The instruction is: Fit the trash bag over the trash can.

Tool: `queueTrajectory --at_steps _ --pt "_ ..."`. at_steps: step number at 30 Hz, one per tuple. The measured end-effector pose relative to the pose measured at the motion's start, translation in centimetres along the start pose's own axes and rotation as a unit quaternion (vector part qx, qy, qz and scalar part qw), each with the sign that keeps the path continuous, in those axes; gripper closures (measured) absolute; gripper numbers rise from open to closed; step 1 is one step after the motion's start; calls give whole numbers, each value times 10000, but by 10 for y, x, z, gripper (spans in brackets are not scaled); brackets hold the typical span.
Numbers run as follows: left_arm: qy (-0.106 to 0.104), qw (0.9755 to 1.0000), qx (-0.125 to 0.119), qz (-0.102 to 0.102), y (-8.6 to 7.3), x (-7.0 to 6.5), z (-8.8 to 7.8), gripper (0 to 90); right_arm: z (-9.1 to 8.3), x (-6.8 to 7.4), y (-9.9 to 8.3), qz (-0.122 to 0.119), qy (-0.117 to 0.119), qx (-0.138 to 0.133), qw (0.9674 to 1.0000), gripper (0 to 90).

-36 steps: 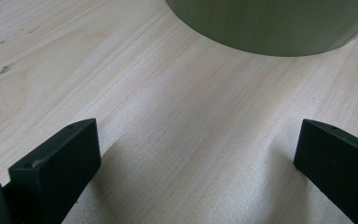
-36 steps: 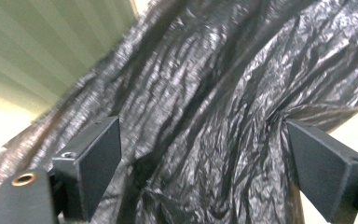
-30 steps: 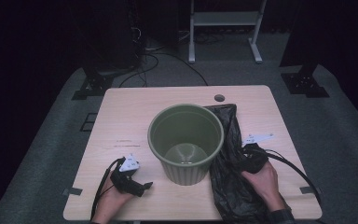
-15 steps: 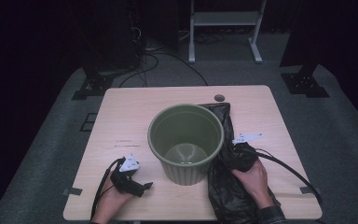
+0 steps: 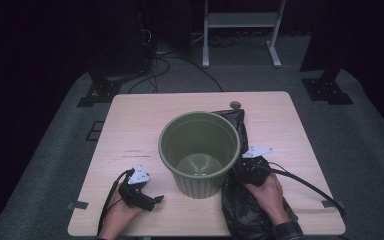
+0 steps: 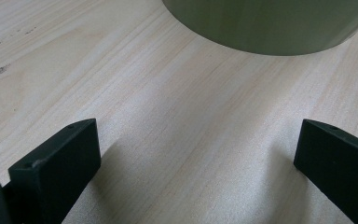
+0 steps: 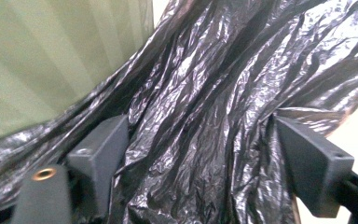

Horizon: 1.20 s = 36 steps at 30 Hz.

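Note:
An olive-green plastic bin [image 5: 200,150] stands upright and empty in the middle of the wooden table [image 5: 140,125]. A crumpled black plastic bag [image 5: 245,212] lies against its right side, running from the table's front edge back past the bin. My right gripper [image 5: 247,165] sits on the bag close to the bin wall. In the right gripper view the bag [image 7: 205,93] bulges between the jaws of the right gripper [image 7: 200,149], which have just been closing and still stand wide, with the bin [image 7: 51,60] at left. My left gripper [image 5: 156,200] rests open on the bare table, [image 6: 196,154] facing the bin's base [image 6: 270,23].
A small dark round thing [image 5: 235,105] lies near the table's far edge. Tape strips [image 5: 78,205] mark the front corners. A cable [image 5: 305,185] trails right from the right gripper. A white stand [image 5: 240,35] and cables sit on the floor behind the table.
My right hand has slid left over the bag toward the bin, bunching the plastic against it. The left hand and the bin have kept still.

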<state>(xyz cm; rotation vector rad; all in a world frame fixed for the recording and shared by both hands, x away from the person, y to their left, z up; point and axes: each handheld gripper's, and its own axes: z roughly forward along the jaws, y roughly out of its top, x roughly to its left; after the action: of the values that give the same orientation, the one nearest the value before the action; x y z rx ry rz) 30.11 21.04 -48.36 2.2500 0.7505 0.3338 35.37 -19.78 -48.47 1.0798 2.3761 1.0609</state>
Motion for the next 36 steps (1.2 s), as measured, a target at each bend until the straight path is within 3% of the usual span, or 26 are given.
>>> queueTrajectory --at_steps 4,10,14,26,32,36 --pt "0 10000 0 0 0 0 0 0 -3 1 -1 6 -15 -3 10000 301" --pt "0 10000 0 0 0 0 0 0 -10 2 0 -124 193 77 9997 696" --pt "-1 10000 0 0 0 0 0 0 -11 2 -1 -203 398 131 9989 881" --pt "0 10000 -1 -1 0 0 0 0 -18 1 1 -274 919 259 9951 894" --pt "-1 10000 -1 1 0 0 0 0 -31 -1 6 -344 1236 165 9916 894" --pt "-1 10000 -1 0 0 0 0 0 -44 -4 12 -357 1541 21 9874 894"
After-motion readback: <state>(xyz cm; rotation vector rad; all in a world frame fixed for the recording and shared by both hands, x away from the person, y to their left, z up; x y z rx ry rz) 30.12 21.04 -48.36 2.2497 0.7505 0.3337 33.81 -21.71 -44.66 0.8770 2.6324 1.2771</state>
